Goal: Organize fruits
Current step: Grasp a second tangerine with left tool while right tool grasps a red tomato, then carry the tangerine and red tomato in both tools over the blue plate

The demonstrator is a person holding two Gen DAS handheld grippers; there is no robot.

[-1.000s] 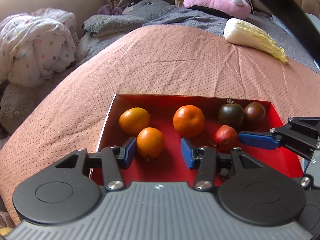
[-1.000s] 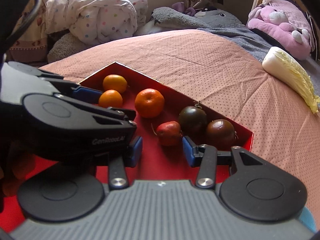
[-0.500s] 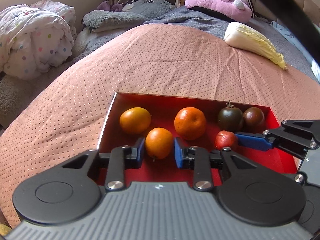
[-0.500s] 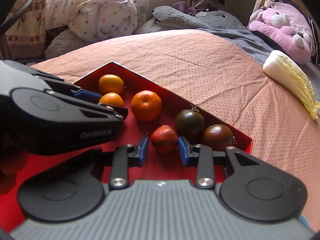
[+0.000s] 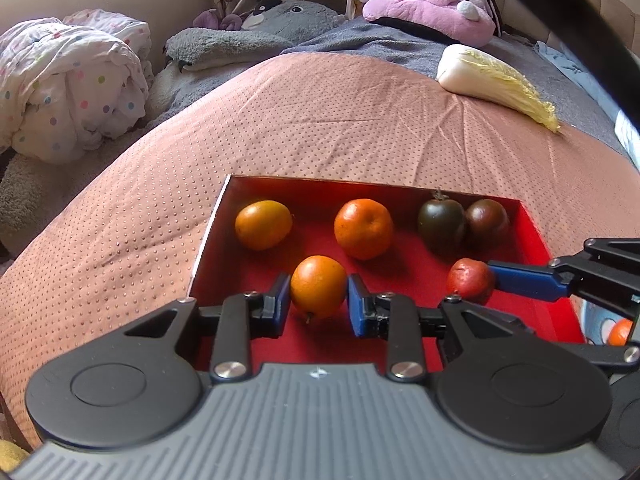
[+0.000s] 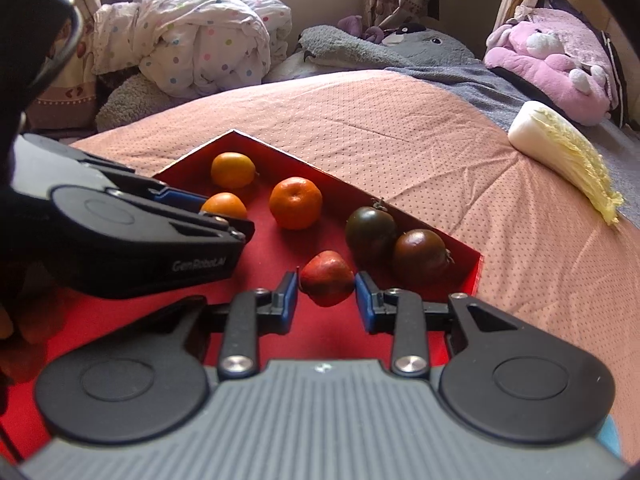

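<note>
Fruit sits in a shallow red tray (image 5: 532, 232) on a bed covered with a dotted salmon-pink bedspread (image 5: 320, 120). The left gripper (image 5: 319, 304) has its jaws closed narrowly on a small orange (image 5: 318, 286) near the tray's front edge, the blue pads pressed against both sides. The right gripper (image 6: 327, 296) likewise has its jaws drawn in around a red fruit (image 6: 327, 278), pads touching it left and right. Behind these lie a yellow-orange citrus (image 5: 263, 225) in the far left corner, a larger tangerine (image 5: 363, 229) mid-tray, and two dark tomatoes (image 5: 441, 222) touching each other at the far right. Beyond the tray, well apart, a napa cabbage (image 5: 492, 80) rests on the bedspread's edge, with a pink plush rabbit (image 5: 424, 0), a grey plush toy (image 5: 256, 32) and a polka-dot duvet (image 5: 68, 84) further back.
</note>
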